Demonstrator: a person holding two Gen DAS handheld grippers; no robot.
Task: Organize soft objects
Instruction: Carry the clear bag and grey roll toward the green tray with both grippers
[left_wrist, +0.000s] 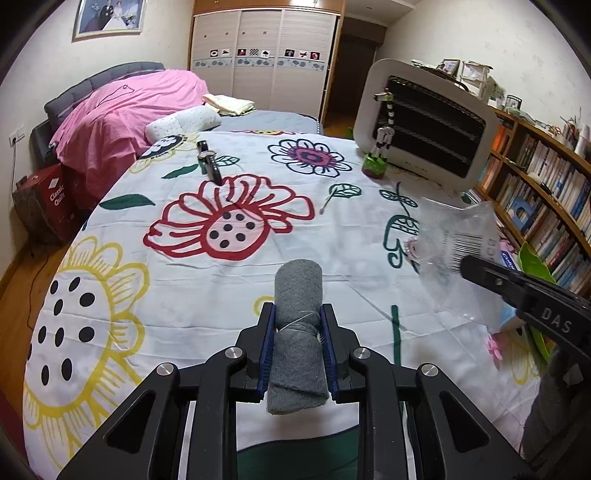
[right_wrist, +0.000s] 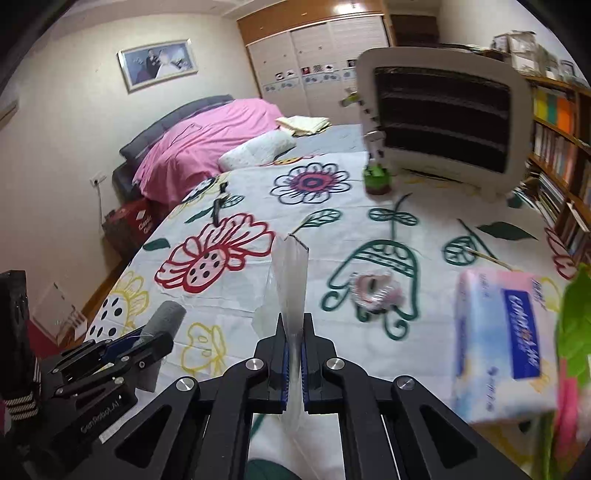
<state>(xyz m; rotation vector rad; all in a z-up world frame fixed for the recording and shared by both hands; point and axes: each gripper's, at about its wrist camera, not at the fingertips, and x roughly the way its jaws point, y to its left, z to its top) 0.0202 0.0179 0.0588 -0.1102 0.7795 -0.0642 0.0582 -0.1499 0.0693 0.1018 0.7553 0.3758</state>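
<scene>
A rolled grey felt cloth (left_wrist: 297, 332) tied with thread stands between the blue pads of my left gripper (left_wrist: 297, 314), which is shut on it above the flowered bed sheet (left_wrist: 221, 295). My right gripper (right_wrist: 294, 325) is shut on a clear plastic bag (right_wrist: 291, 280) that stands up edge-on from its jaws. In the left wrist view the same bag (left_wrist: 461, 251), with a barcode label, hangs from the right gripper (left_wrist: 469, 266) at the right. In the right wrist view the left gripper (right_wrist: 162, 338) and grey roll (right_wrist: 168, 314) show at the lower left.
A tissue pack (right_wrist: 502, 343) and a small pink wrapped item (right_wrist: 373, 291) lie on the sheet to the right. A white heater (left_wrist: 424, 118) and a striped toy on a green base (left_wrist: 375, 162) stand at the far right, a wristwatch (left_wrist: 208, 162) farther back. Bookshelves (left_wrist: 535, 177) line the right wall.
</scene>
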